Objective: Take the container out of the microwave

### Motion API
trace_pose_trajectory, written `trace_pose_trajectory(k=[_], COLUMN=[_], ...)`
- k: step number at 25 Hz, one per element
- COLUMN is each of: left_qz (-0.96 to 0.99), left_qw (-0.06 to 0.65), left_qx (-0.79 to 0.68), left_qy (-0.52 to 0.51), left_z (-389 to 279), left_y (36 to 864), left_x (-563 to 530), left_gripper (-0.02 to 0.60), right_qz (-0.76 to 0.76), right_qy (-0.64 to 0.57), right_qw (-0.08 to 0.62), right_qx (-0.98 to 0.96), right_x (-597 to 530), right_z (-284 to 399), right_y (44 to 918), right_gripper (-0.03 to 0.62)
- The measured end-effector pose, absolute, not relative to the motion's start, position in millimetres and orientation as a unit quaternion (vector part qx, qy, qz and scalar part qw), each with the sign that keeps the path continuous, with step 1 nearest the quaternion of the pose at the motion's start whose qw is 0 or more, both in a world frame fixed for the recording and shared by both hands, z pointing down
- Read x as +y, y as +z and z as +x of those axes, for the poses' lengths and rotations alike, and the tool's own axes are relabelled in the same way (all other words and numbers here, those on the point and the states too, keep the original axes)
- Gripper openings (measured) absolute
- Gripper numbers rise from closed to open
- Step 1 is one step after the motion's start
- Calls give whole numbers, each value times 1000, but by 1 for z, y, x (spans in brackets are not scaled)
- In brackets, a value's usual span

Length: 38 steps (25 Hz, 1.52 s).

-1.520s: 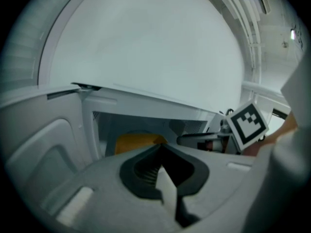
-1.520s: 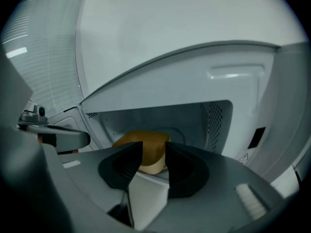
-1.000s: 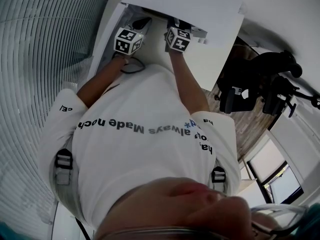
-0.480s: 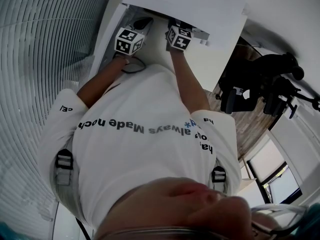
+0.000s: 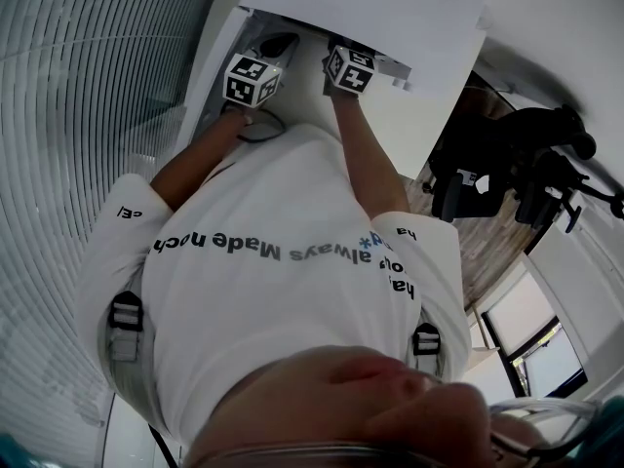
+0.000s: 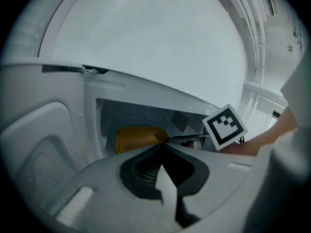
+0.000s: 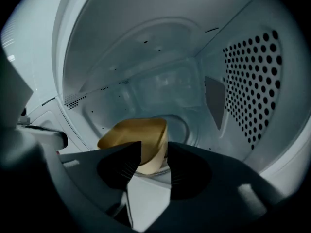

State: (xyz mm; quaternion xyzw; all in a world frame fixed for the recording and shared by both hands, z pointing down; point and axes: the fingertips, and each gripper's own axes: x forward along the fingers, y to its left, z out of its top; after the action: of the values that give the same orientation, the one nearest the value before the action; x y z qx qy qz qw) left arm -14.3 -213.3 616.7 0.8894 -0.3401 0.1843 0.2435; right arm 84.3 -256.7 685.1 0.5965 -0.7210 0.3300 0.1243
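Observation:
A yellow container (image 7: pixel 133 132) stands inside the white microwave (image 5: pixel 361 8). It looks tilted in the right gripper view. My right gripper (image 7: pixel 154 148) reaches into the cavity, and its jaws stand a little apart with the container's near corner clamped between them. The left gripper view shows the same container (image 6: pixel 138 137) through the opening, with one of the right gripper's fingers (image 6: pixel 187 138) at its corner and the marker cube (image 6: pixel 224 126) behind. My left gripper (image 6: pixel 163 144) is shut with nothing in it, just outside the opening. In the head view only both marker cubes (image 5: pixel 251 79) (image 5: pixel 349 69) show clearly.
The cavity's right wall (image 7: pixel 250 81) is perforated and close to the right gripper. The opening's left frame (image 6: pixel 92 120) stands beside the left gripper. A dark cable (image 5: pixel 255 130) lies under the left hand. Black equipment on a stand (image 5: pixel 507 164) is off to the right, over wooden flooring.
The right gripper's cube has crept slightly deeper towards the microwave. The left gripper has stayed in place.

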Motion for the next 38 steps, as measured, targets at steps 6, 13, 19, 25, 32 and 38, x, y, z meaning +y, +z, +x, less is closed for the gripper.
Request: trace_pose_trajectory(k=[6,13,19,25,32,38], left_qz=[888,887,886,886,888,889], left_qw=[244,245,246,246,244,241], left_qx=[-342,-345,-347,-347,-344,-343], left_qy=[185,184,184,185,184,184], left_z=[-17,-19,-21,-21,-21,-21], left_y=[614,616,613,613,611,610], left_x=[-212,-211,-211,-209,-207,-205], left_gripper=[3,3,3,3,3,3], right_qz=[604,611,630,636,645,646], right_qy=[333,340,367,388,395,398], right_qw=[129,121,101,77,66,58], right_qx=[-713,-705,-677,-662,-651,-648], right_x=[-260,-261,-260,-260,-256,-253], right_z=[84,85,94,98,103,106], right_y=[686,691,692,692,687,682], right_gripper=[146,104,23,20,18,17])
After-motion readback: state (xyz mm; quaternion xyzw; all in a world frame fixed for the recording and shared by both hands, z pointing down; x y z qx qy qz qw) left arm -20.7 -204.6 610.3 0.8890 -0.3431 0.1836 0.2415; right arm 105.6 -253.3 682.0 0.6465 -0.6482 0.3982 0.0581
